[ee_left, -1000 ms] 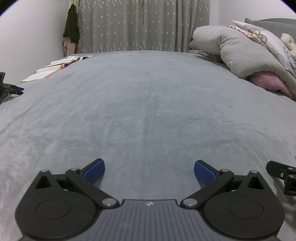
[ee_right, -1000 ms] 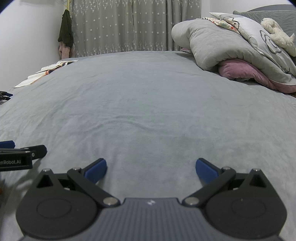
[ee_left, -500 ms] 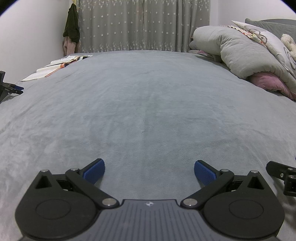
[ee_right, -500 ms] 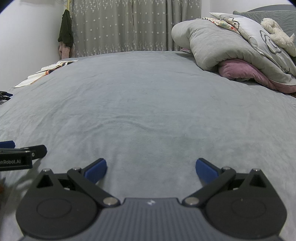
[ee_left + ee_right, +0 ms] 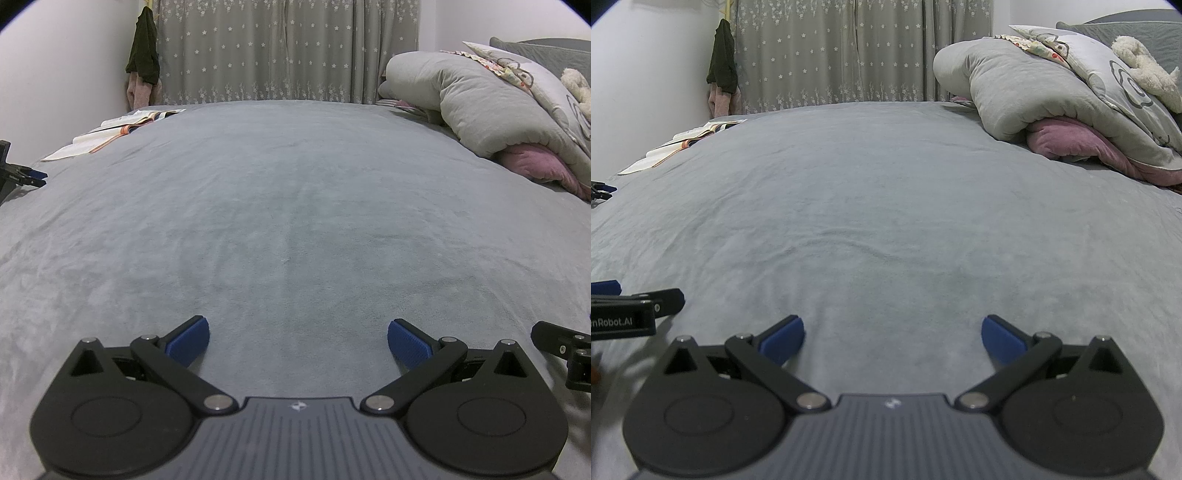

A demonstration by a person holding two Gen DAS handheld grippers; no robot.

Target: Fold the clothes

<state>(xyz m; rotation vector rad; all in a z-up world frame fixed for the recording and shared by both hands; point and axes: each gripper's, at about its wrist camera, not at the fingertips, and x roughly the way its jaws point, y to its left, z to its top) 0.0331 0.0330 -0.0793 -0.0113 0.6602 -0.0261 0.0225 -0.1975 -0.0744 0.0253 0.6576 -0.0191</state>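
We see soft, even, rather dim indoor light in both wrist views, with no glare and no clear source. The bed (image 5: 295,206) bulges strongly from fisheye distortion, and black vignette cuts the upper corners. Shadows are faint: a weak one lies under the left gripper (image 5: 297,341) and another under the right gripper (image 5: 892,338). The right gripper's blue fingertips (image 5: 783,338) look slightly smeared; the curtain (image 5: 827,51) stays reasonably sharp.

Spread right claw (image 5: 892,338) over grey bedspread (image 5: 886,206)
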